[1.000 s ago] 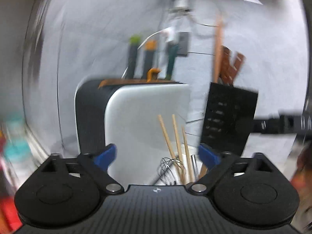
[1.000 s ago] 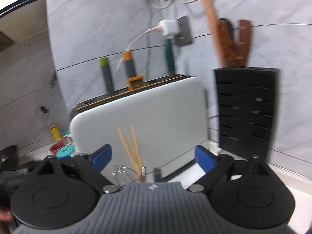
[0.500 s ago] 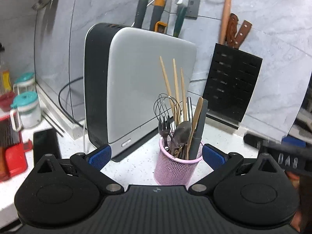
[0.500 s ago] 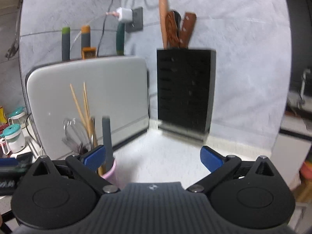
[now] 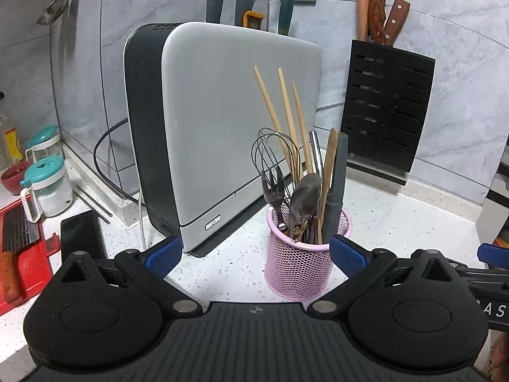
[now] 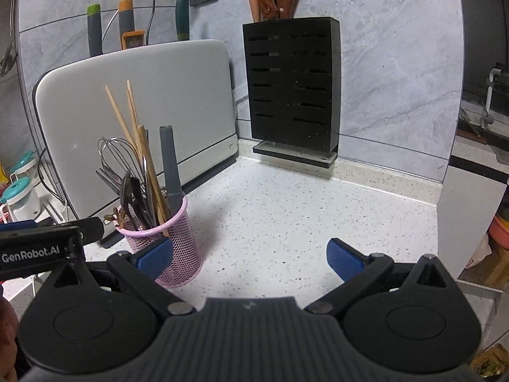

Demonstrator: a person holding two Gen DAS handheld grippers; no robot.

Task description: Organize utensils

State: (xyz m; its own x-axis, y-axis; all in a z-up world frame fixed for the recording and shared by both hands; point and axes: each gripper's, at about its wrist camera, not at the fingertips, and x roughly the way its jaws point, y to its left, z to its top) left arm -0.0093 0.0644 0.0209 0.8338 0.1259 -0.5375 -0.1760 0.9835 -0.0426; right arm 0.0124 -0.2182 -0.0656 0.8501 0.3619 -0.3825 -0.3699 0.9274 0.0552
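Speckled white counter [image 6: 286, 210], grey tile wall behind. Pink mesh cup [image 5: 300, 264] mid-counter, just beside white knife block [image 5: 229, 127]; crammed upright with chopsticks [image 5: 283, 111], whisk [image 5: 273, 152], fork [image 5: 273, 187], spoon [image 5: 307, 191], grey-handled tool [image 5: 337, 191]. Black slotted rack [image 6: 292, 86] against back wall, wooden handles up top. Left gripper [image 5: 254, 253] spread wide, bracketing cup, empty. Right gripper [image 6: 248, 254] likewise apart, holding nothing, over bare counter. Fits utensils gathered, or awaiting sorting
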